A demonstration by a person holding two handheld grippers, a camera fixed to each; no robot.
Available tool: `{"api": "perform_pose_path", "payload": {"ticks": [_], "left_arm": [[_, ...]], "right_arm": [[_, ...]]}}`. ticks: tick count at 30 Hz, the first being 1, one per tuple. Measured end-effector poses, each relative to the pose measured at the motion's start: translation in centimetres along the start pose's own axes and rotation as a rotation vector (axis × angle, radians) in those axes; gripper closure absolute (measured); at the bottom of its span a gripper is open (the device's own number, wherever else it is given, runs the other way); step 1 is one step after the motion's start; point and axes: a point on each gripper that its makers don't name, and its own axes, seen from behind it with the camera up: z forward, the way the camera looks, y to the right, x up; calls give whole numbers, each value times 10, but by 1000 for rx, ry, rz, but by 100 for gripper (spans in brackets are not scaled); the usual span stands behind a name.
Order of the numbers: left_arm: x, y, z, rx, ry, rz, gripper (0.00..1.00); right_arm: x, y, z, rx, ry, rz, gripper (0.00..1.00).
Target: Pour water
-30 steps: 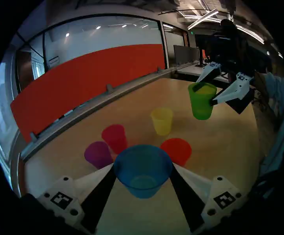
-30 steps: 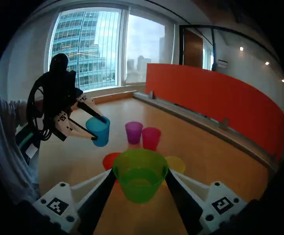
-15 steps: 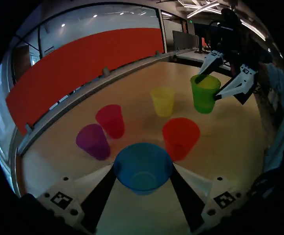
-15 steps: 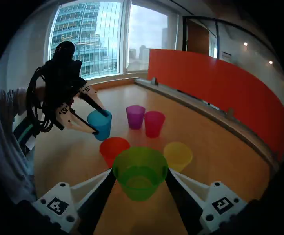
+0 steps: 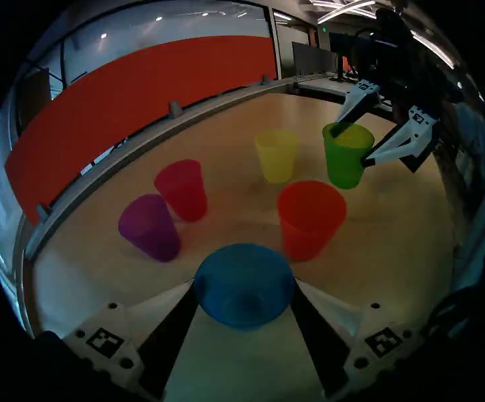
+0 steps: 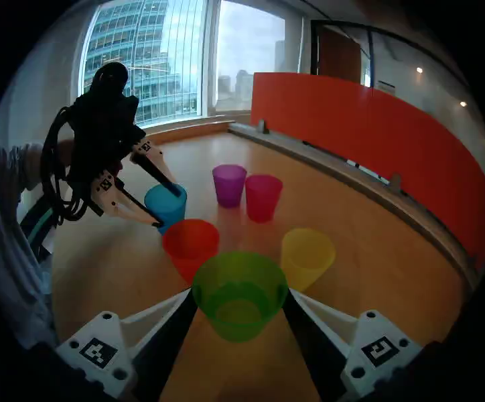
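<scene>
Upright, left claw (image 5: 242, 287) clamps blue cup (image 5: 243, 305), right claw (image 6: 239, 295) green cup (image 6: 238, 313).

I am finding no words, numbers or brand names to read anywhere. My left gripper (image 5: 242, 289) is carrying black-and-white square tags (image 5: 105, 342) at the base of its fingers, and my right gripper (image 6: 239, 296) is carrying the same kind. They are showing block patterns only, with no letters or digits that I can make out.
</scene>
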Motion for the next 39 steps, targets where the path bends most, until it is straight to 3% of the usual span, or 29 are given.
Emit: {"api": "perform_pose_path", "payload": {"ticks": [17,23,39], "left_arm": [[-22,2,-1,-19,-39,-34,10],[-27,1,-5,-20,-56,-51,0],[-39,-2,-28,7,-70,-15,0]], "right_arm": [[-10,-2,9,-21,-11,-7,9],[-11,-1,12,-28,-10,-1,9],[-29,-2,21,-36,-25,11,9]]}}
